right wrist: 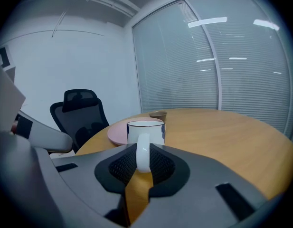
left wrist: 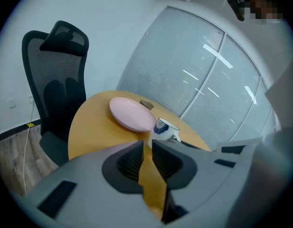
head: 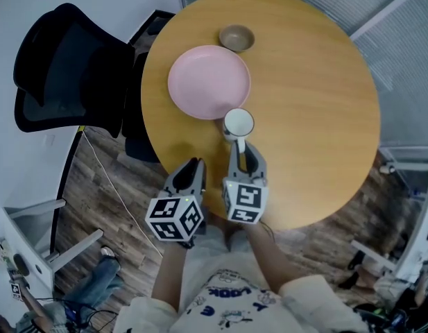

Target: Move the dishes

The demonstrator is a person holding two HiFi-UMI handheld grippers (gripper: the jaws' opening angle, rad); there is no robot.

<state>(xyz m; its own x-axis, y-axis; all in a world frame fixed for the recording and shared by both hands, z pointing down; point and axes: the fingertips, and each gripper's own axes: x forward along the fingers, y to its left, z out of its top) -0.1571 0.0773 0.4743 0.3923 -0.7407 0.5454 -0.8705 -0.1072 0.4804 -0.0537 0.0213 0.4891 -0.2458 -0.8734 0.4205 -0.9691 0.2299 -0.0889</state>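
Note:
A white mug (head: 238,123) with a blue pattern stands by the near rim of a pink plate (head: 209,82) on the round wooden table (head: 318,103). My right gripper (head: 243,150) is shut on the mug's handle (right wrist: 143,158), and the mug's body (right wrist: 146,131) sits just beyond the jaws. A small brown bowl (head: 236,38) lies behind the plate. My left gripper (head: 193,166) hovers at the table's near edge, shut on nothing. From it I see the plate (left wrist: 132,114), the mug (left wrist: 165,128) and the bowl (left wrist: 146,103) ahead.
A black mesh office chair (head: 68,68) stands close to the table's left side. Windows with blinds (right wrist: 217,56) run behind the table. The floor is wood plank, and white furniture legs (head: 54,234) stand at the lower left.

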